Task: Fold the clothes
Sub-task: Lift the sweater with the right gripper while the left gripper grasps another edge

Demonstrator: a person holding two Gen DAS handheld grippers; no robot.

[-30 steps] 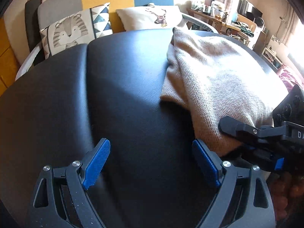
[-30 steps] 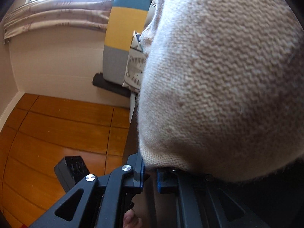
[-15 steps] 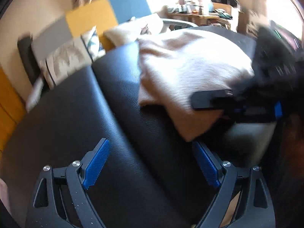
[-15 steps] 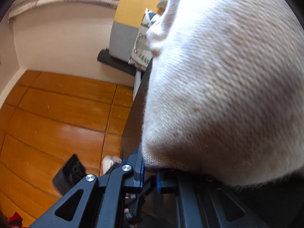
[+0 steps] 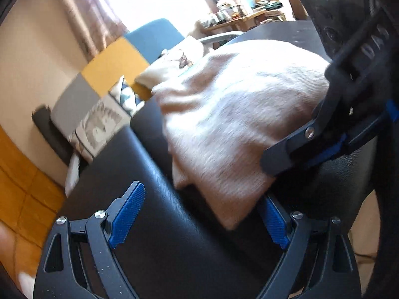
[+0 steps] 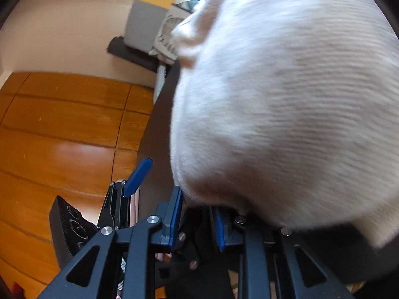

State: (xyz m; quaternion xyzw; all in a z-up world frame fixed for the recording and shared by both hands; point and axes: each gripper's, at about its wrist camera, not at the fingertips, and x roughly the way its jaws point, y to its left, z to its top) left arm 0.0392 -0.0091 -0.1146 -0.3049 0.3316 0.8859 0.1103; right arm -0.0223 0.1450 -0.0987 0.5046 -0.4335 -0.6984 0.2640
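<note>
My right claw (image 6: 197,214) is opening off the hem it pinched a second ago, leaving the folded sweater (image 5: 237,124) on the black desk (image 5: 174,236), while my left claw (image 5: 199,219) stays spread and empty.

The cream knitted wool sweater (image 5: 232,124) looks soft and fuzzy, ribbed in rows. It lies on a black leather-like worktop (image 5: 189,239), finely grained with a dull sheen. The orange-brown wooden floor (image 6: 64,129) shines glossy. The left claw (image 5: 199,219) shows matt black plastic and ridged blue pads (image 5: 127,214).
</note>
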